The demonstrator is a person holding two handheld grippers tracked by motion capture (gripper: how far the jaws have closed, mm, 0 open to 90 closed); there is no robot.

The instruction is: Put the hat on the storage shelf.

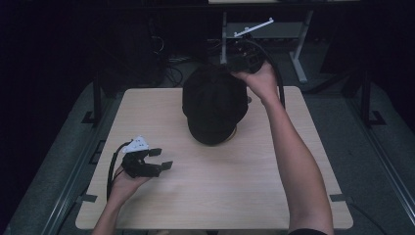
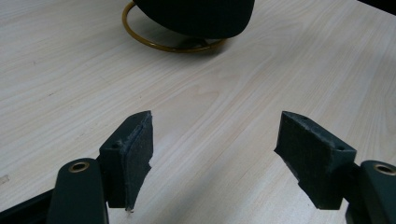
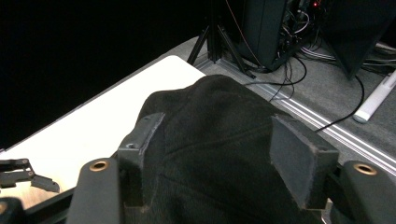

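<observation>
Now black cap [image 1: 214, 104] on gold stand [image 2: 154, 43] — upright

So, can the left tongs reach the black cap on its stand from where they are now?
Probably yes. Bare table lies between the open left tongs and the black cap, and nothing stands in that path. The right tongs are at the cap's far side.

A black fabric cap [image 1: 214, 104] sits toward the far middle of the pale wooden table [image 1: 230, 196]. The right gripper [image 1: 243, 62] hovers at its far edge; the left gripper [image 1: 162, 158] rests near left, jaws apart.
</observation>
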